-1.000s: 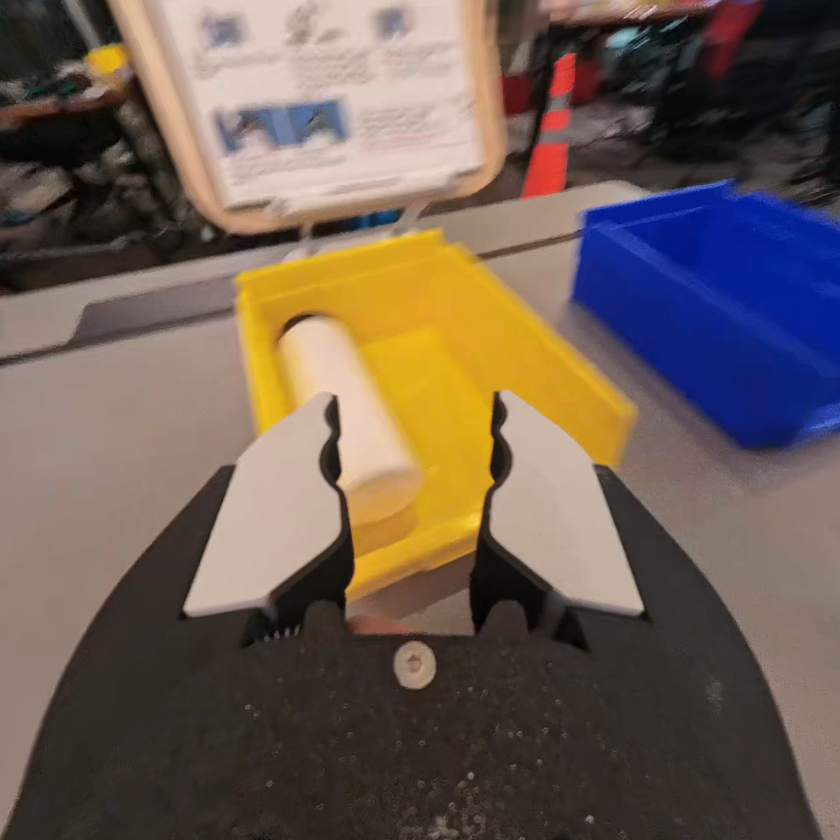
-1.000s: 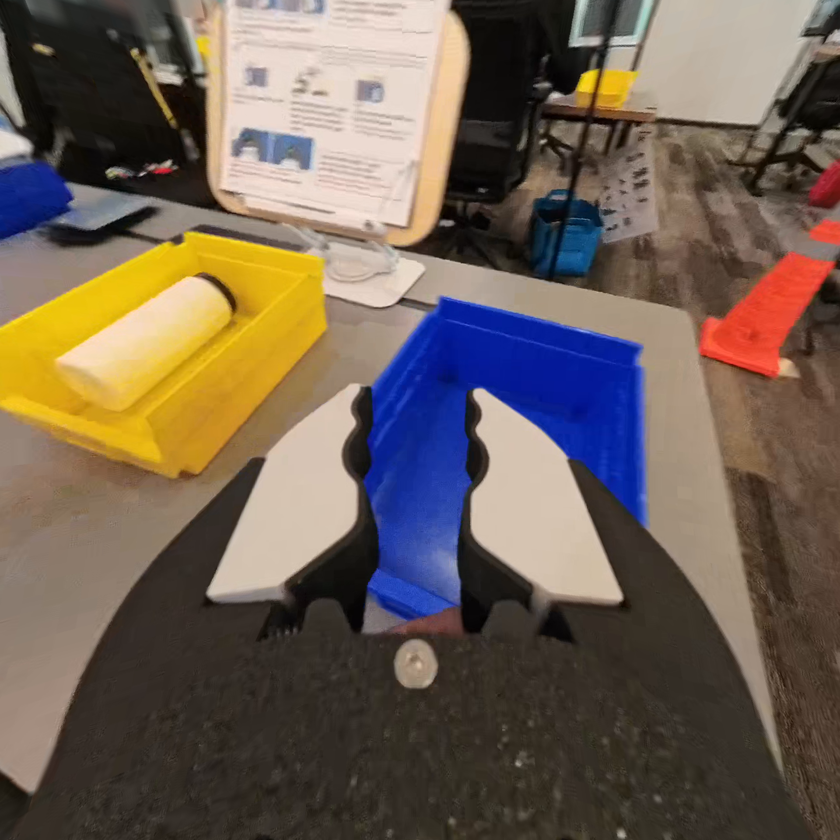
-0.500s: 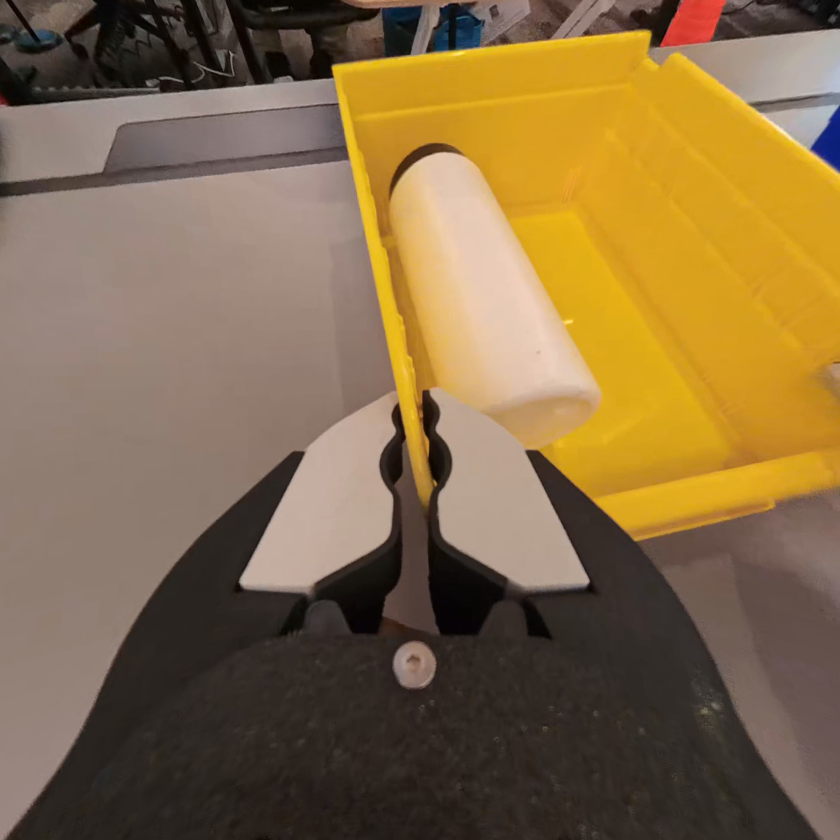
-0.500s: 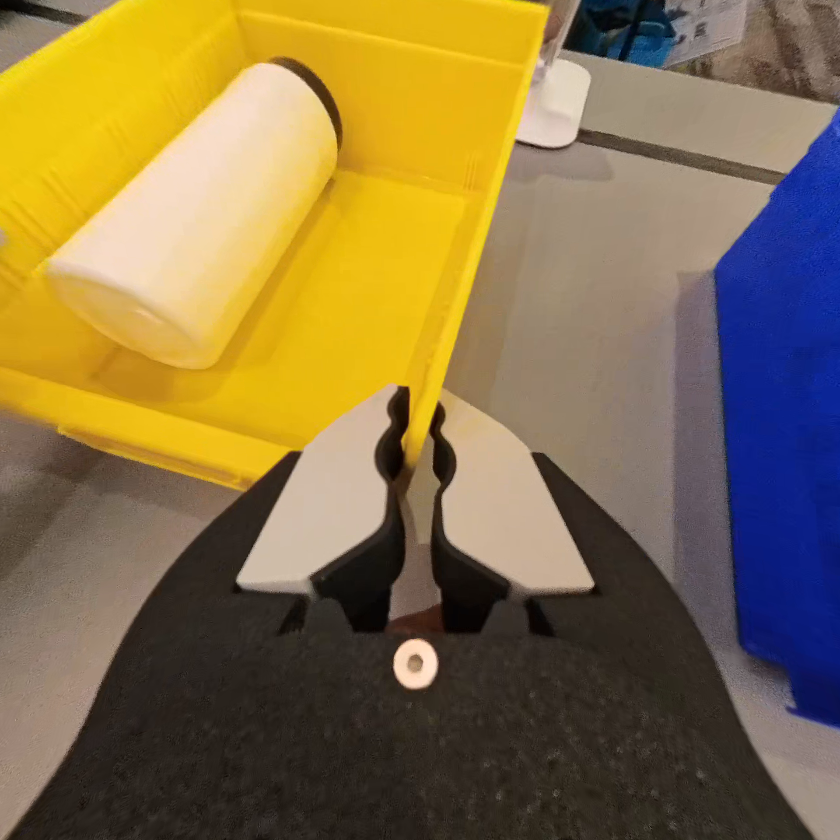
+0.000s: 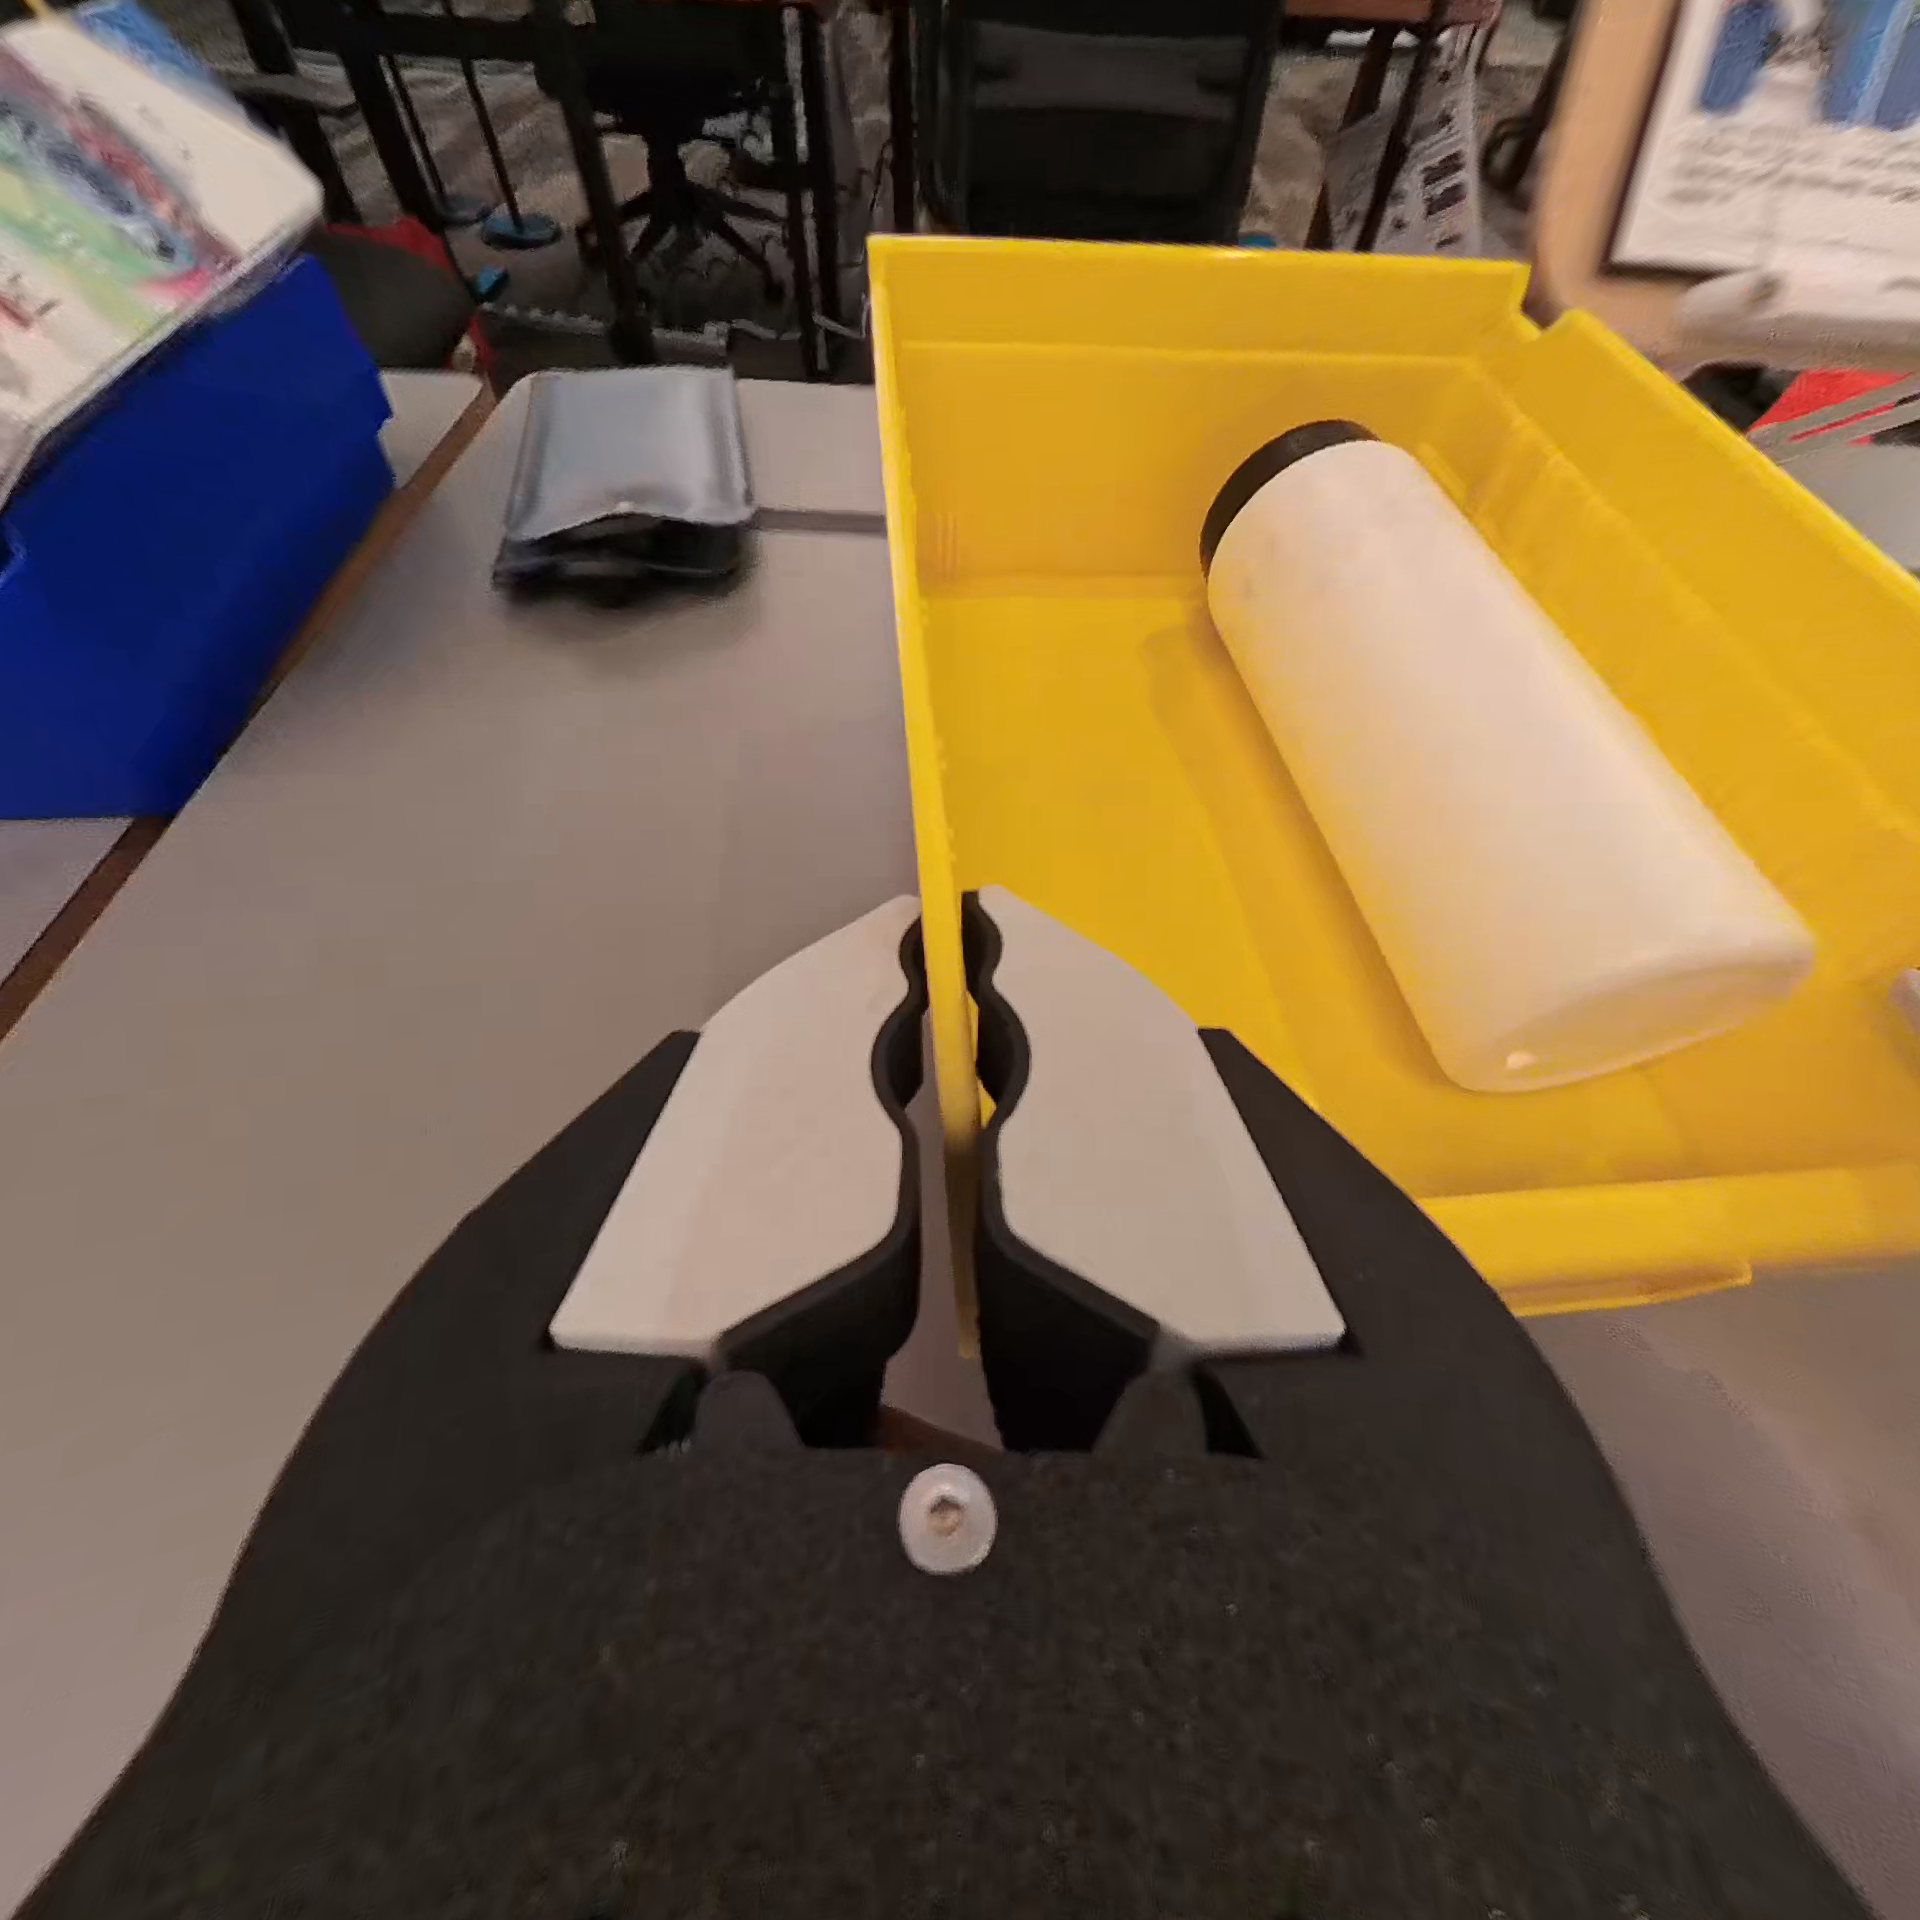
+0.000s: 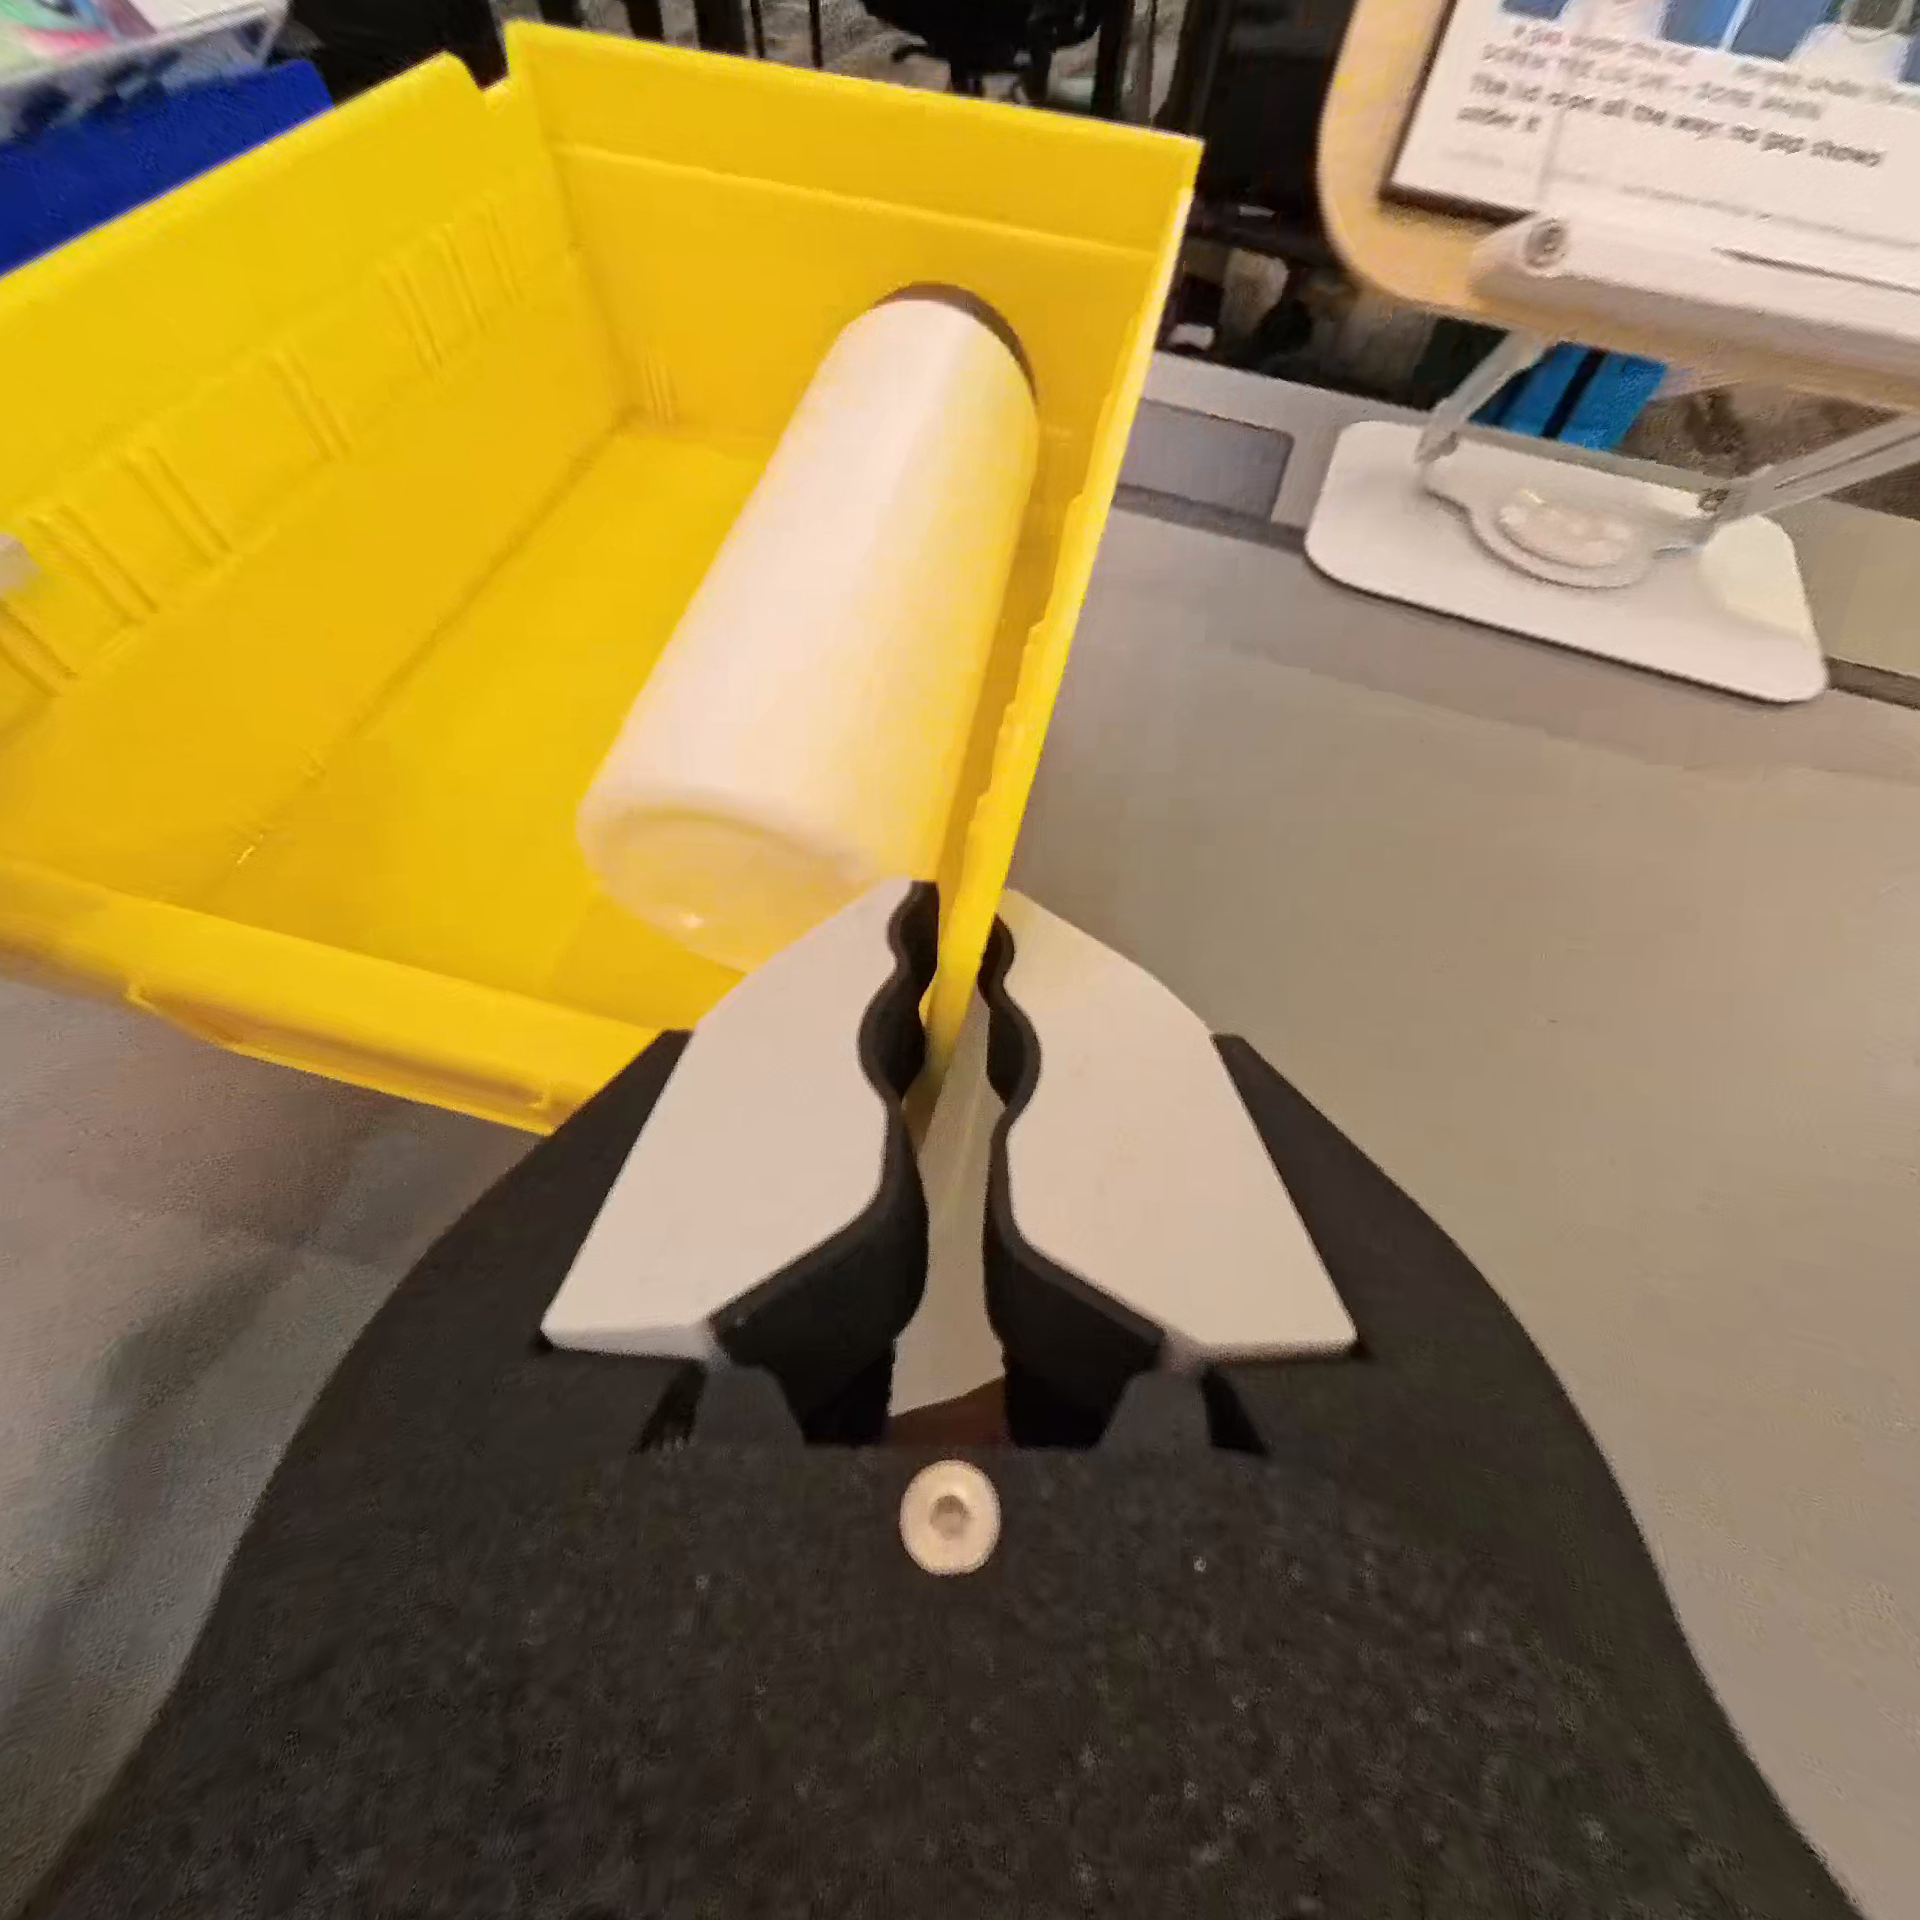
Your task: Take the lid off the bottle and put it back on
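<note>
- Your left gripper point(image 5: 943, 914) is pinched down on the left side wall of the yellow plastic bin point(image 5: 1195, 301), jaws nearly together with only the thin wall between them.
- Your right gripper point(image 6: 954, 904) is pinched the same way on the bin's right side wall point(image 6: 1081, 582), so you are carrying or tilting the bin from both sides.
- The cream cylindrical bottle point(image 5: 1475, 758) lies on its side inside the bin, loose, with its black lid point(image 5: 1283, 457) screwed on and pointing at the far wall; in the right wrist view the bottle point(image 6: 831, 623) rests against the right wall, its base just beside your right fingers point(image 6: 769, 1101).
- The step in hand looks like repositioning the bin on the grey tabletop point(image 5: 468, 883) before you reach for the bottle; the lid is not yet touched.
- Keep both grips level with each other: any tilt will probably send the round bottle rolling across the floor of the bin.
- Set the bin flat and release one side at a time, so it doesn't skid.
- Leave room from the dark flat pouch point(image 5: 623, 468) and the white stand base point(image 6: 1558, 561) on the table.
- Once it's down, the bottle will need to come out or stand upright, since the lid sits tight to the far wall with little space for jaws.
</note>
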`<state>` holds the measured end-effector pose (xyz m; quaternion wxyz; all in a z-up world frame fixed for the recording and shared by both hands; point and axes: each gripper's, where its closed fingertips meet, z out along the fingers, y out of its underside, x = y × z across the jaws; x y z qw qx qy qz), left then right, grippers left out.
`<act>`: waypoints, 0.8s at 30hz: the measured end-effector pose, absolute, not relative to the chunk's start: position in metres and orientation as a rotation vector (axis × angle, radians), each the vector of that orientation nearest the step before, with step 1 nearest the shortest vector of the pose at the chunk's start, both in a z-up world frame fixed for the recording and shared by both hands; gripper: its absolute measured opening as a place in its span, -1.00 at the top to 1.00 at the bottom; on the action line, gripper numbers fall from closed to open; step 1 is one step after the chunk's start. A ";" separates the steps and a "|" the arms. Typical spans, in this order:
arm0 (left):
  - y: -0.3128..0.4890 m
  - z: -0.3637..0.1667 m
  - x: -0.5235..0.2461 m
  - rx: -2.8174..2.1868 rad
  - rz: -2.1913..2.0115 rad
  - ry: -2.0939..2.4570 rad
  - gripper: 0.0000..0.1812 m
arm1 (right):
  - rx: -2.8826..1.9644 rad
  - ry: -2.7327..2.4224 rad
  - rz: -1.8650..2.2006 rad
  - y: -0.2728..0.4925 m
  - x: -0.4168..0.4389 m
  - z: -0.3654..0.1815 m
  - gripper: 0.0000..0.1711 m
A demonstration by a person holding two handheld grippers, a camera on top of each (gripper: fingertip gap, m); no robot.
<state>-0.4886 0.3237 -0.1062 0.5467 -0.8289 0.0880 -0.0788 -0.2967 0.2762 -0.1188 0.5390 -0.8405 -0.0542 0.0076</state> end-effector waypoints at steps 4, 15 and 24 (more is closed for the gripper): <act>0.335 -0.143 -0.523 -2.063 -0.135 0.170 0.95 | -2.082 -0.143 0.054 0.282 -0.337 -0.159 0.89; 0.318 -0.072 -0.531 -1.857 -0.326 -0.025 0.57 | -1.931 -0.502 0.339 0.214 -0.337 -0.114 0.74; 0.244 -0.067 -0.392 -1.791 -0.656 0.199 0.48 | -1.885 -0.358 0.175 0.129 -0.115 -0.101 0.73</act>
